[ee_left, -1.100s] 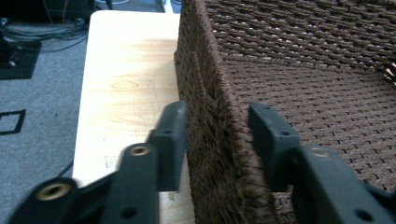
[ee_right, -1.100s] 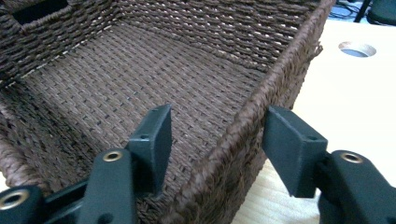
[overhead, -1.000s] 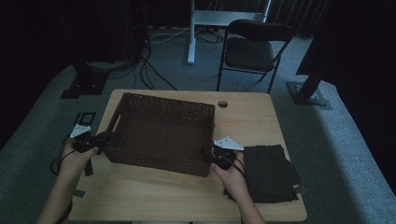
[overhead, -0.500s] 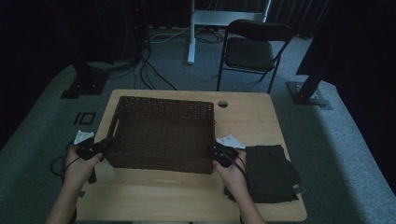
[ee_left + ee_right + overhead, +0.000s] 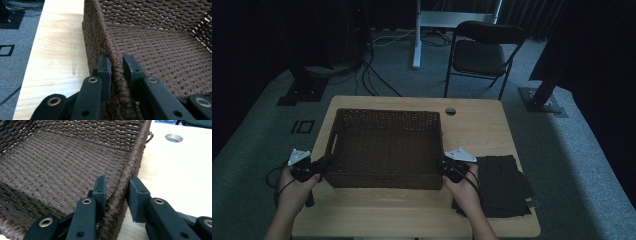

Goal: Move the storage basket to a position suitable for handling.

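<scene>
A dark brown wicker basket (image 5: 382, 181) stands on the wooden table (image 5: 477, 135), with nothing showing inside it. My left gripper (image 5: 323, 168) is shut on the basket's left wall near the front corner. In the left gripper view the gripper (image 5: 116, 66) has one jaw outside and one inside the woven rim (image 5: 97, 42). My right gripper (image 5: 443, 168) is shut on the right wall, also near the front. In the right gripper view the gripper (image 5: 116, 191) straddles the braided rim (image 5: 136, 150); its jaws have just been closing onto it.
A folded black cloth (image 5: 502, 185) lies on the table right of my right hand. A round cable hole (image 5: 450, 111) sits behind the basket's right corner. A folding chair (image 5: 482, 55) and stand feet with cables are on the floor beyond the table.
The basket was skewed a second ago and now sits square to the table. My left hand has come toward the near edge with the basket's left end. The right hand has stayed put.
</scene>
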Demonstrator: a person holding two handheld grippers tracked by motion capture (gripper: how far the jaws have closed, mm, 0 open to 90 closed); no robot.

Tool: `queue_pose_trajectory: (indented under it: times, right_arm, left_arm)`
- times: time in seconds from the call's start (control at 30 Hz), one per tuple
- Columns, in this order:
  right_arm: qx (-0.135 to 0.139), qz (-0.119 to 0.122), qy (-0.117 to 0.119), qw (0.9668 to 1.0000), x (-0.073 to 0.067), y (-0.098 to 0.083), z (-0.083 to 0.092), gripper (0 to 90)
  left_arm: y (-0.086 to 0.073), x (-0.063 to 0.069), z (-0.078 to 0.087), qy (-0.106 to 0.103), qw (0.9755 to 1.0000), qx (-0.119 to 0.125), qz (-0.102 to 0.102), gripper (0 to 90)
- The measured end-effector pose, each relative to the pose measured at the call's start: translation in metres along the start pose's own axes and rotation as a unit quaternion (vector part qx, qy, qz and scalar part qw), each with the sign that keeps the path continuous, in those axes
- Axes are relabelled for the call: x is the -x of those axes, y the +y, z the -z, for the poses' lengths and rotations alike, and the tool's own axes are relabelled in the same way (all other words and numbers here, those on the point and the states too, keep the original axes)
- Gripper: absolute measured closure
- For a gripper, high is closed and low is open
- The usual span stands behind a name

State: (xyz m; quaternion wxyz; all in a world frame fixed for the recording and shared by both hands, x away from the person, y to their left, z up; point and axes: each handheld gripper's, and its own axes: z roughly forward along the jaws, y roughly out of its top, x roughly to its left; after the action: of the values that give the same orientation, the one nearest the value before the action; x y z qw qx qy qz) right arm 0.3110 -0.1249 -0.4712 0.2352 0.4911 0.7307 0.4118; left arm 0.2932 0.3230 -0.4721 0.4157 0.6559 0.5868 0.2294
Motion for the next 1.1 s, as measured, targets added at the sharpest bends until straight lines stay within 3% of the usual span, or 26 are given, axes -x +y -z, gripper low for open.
queue_pose_trajectory:
  times: [0.37,0.73,0.8,0.87,0.93,0.97,1.1]
  right_arm:
    - [0.005,-0.009,0.005,0.9999,-0.009,-0.008,0.008,70.4]
    - [0.008,-0.018,0.005,0.9998,-0.013,-0.011,0.013,69.3]
    - [0.011,-0.023,0.015,0.9996,-0.011,-0.011,0.013,66.7]
    - [0.015,-0.007,0.022,0.9996,-0.008,-0.010,0.012,58.2]
    - [0.030,-0.004,0.023,0.9993,-0.006,-0.010,0.013,56.8]
    - [0.039,-0.003,0.024,0.9990,-0.004,-0.008,0.014,51.7]
    - [0.077,0.006,0.039,0.9963,0.003,0.001,0.017,38.3]
  left_arm:
    - [-0.006,-0.003,0.011,-0.004,1.0000,-0.003,-0.006,78.2]
    - [-0.007,-0.006,0.012,-0.012,0.9999,-0.002,-0.008,77.6]
    - [-0.007,-0.007,0.012,-0.016,0.9998,-0.004,-0.011,76.4]
    - [-0.006,-0.008,0.012,-0.019,0.9997,-0.002,-0.017,73.0]
    - [-0.006,-0.008,0.012,-0.021,0.9996,-0.002,-0.019,70.6]
    - [-0.005,-0.009,0.012,-0.026,0.9995,0.000,-0.020,70.6]
    - [0.000,-0.009,0.015,-0.028,0.9992,0.007,-0.028,55.4]
